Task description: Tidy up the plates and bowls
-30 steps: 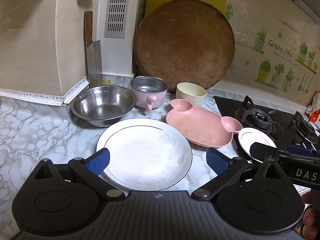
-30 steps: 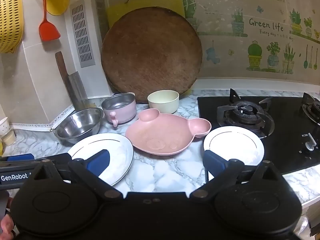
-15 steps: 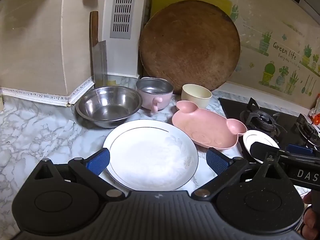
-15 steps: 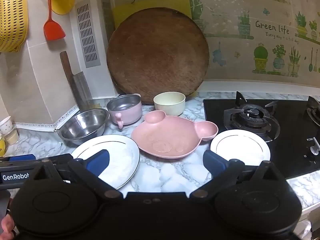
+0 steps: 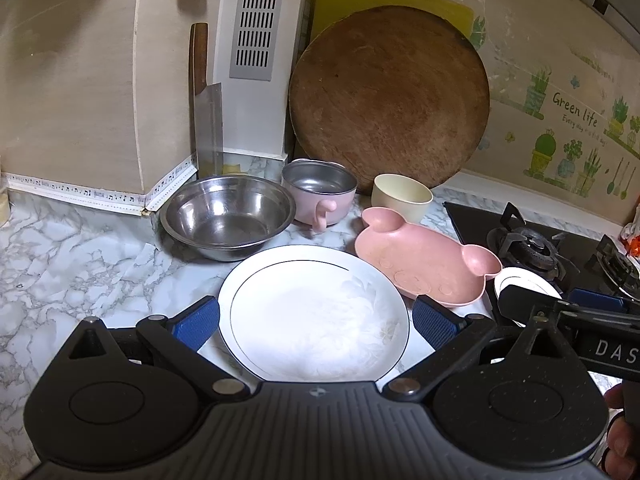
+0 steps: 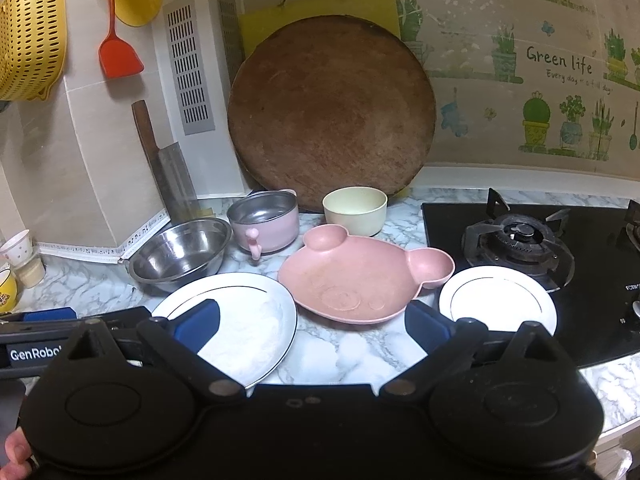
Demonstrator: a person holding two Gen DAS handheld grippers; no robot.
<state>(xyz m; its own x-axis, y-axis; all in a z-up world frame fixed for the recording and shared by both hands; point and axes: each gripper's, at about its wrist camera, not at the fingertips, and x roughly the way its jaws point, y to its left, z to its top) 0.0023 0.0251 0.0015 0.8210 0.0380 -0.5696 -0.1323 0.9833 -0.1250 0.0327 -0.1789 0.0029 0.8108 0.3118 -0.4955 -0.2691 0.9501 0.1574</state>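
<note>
A large white plate (image 5: 316, 312) (image 6: 248, 320) lies on the marble counter, between the open fingers of my left gripper (image 5: 316, 322), which is empty. A pink bear-shaped plate (image 5: 424, 258) (image 6: 360, 276) lies to its right. A small white plate (image 6: 498, 300) (image 5: 520, 280) rests on the stove's edge. Behind stand a steel bowl (image 5: 228, 216) (image 6: 180, 254), a pink handled bowl (image 5: 320, 192) (image 6: 266, 220) and a cream bowl (image 5: 402, 196) (image 6: 356, 210). My right gripper (image 6: 312, 326) is open and empty, above the counter before the pink plate.
A round wooden board (image 6: 332, 112) leans on the back wall with a yellow board behind it. A cleaver (image 5: 210, 128) leans at the left corner. The black gas stove (image 6: 520, 240) fills the right. Cups (image 6: 20, 256) stand at the far left.
Both grippers have drifted slightly left and back; the dishes appear shifted right and lower in both views. Both jaws stay open. No dish has moved.
</note>
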